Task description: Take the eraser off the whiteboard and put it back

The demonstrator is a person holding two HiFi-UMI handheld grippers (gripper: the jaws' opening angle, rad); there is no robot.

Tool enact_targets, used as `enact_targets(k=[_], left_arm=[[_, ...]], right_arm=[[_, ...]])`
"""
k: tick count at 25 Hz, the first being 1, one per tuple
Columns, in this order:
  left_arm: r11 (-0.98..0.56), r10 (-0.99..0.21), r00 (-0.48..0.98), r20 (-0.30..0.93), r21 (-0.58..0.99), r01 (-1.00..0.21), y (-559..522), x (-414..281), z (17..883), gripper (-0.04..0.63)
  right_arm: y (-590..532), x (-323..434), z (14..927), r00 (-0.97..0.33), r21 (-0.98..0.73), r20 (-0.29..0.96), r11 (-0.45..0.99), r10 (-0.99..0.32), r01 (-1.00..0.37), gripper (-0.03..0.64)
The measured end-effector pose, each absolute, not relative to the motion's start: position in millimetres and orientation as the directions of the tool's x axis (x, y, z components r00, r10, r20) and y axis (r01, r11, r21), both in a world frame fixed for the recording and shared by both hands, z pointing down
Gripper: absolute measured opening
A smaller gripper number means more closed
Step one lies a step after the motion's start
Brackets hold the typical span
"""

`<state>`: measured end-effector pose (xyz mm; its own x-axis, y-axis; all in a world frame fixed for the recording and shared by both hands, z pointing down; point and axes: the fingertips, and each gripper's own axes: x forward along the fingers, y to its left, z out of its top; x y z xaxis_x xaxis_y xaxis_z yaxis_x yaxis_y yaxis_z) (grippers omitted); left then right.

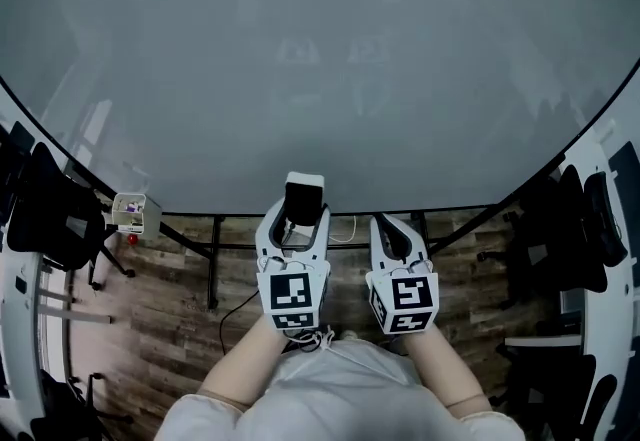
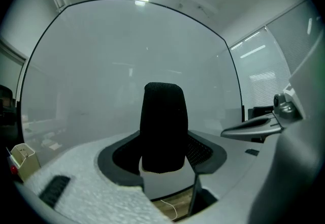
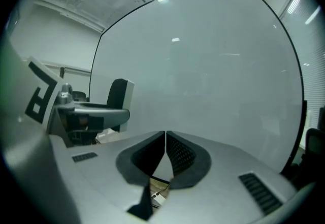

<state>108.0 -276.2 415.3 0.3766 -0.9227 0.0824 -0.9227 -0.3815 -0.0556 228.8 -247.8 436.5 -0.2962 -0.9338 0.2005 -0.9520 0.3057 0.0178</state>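
Close before the whiteboard (image 1: 320, 59), the left gripper (image 1: 298, 219) is clamped wide on the eraser (image 1: 304, 197) (the right gripper (image 3: 165, 152), jaws together, holds nothing), so the carrying step seems in hand, and the next move calls for setting it flat against the board and letting go.

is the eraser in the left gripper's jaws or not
In. The eraser stands upright between the left gripper's two pads, which press its sides.
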Motion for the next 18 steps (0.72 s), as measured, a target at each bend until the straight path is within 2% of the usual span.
enact_targets(k=[8, 18], left_arm=[[-0.402, -0.904, 0.395, 0.161, -0.013, -0.915, -259.5, 100.4, 455.3, 0.256], [-0.383, -0.916, 0.38, 0.127, 0.007, -0.924, -269.2, 87.2, 444.3, 0.256]], right_arm=[[-249.8, 208.3, 448.6, -0.316, 0.005, 0.219, 0.325, -0.923, -0.946, 0.029], [-258.4, 195.3, 443.6, -0.325, 0.002, 0.198, 0.332, -0.925, -0.943, 0.029]])
